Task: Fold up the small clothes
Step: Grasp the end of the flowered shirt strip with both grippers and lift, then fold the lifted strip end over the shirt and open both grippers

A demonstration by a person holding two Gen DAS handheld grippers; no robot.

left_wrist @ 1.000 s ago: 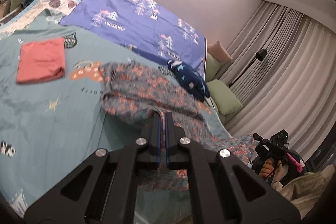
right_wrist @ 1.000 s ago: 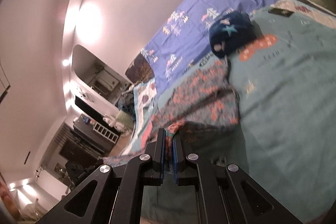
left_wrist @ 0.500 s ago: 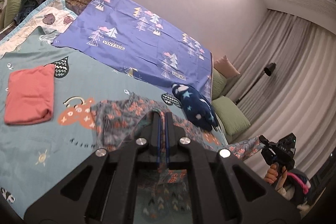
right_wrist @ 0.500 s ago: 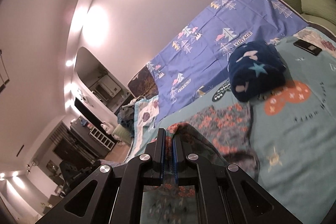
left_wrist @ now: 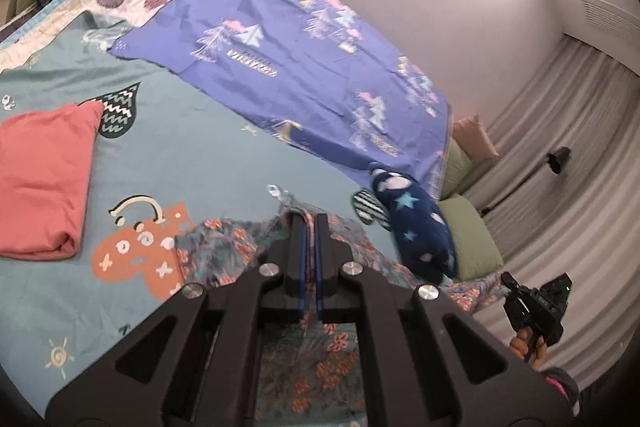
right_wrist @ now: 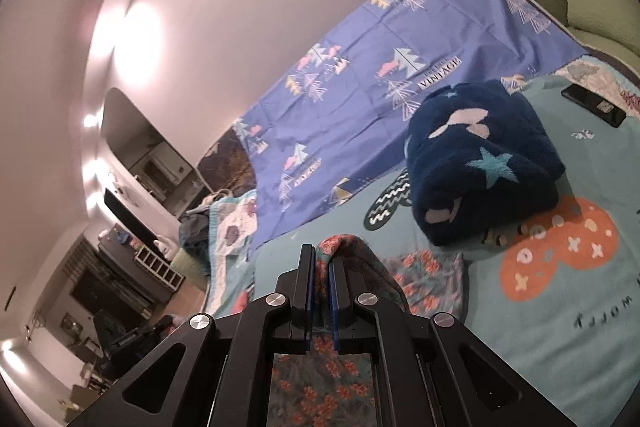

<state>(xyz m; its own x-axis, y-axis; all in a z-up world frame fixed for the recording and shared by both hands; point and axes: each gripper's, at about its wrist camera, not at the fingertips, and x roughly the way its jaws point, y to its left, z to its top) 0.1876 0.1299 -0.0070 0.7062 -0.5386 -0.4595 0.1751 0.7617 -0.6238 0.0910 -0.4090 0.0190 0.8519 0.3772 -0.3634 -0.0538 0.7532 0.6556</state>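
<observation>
A grey-teal floral garment (left_wrist: 224,247) with orange flowers lies on the teal bedspread (left_wrist: 192,155), its near edge lifted off the bed. My left gripper (left_wrist: 309,219) is shut on one part of that edge. My right gripper (right_wrist: 322,251) is shut on another part of the floral garment (right_wrist: 428,279), which bunches up between its pads. In the left wrist view the right gripper (left_wrist: 536,303) shows at the far right in a hand, with cloth stretched toward it. Most of the garment hangs under both grippers, out of sight.
A folded coral garment (left_wrist: 44,179) lies at the left. A rolled navy fleece (right_wrist: 480,163) with stars sits near the purple sheet (right_wrist: 380,75). A dark phone (right_wrist: 592,105) rests at the bed's right side. Green pillows (right_wrist: 600,3) and curtains (left_wrist: 560,131) border the bed.
Both grippers have carried the floral edge across the bed toward the purple sheet. The navy fleece and the coral garment now look closer, and less floral cloth lies ahead of the fingers.
</observation>
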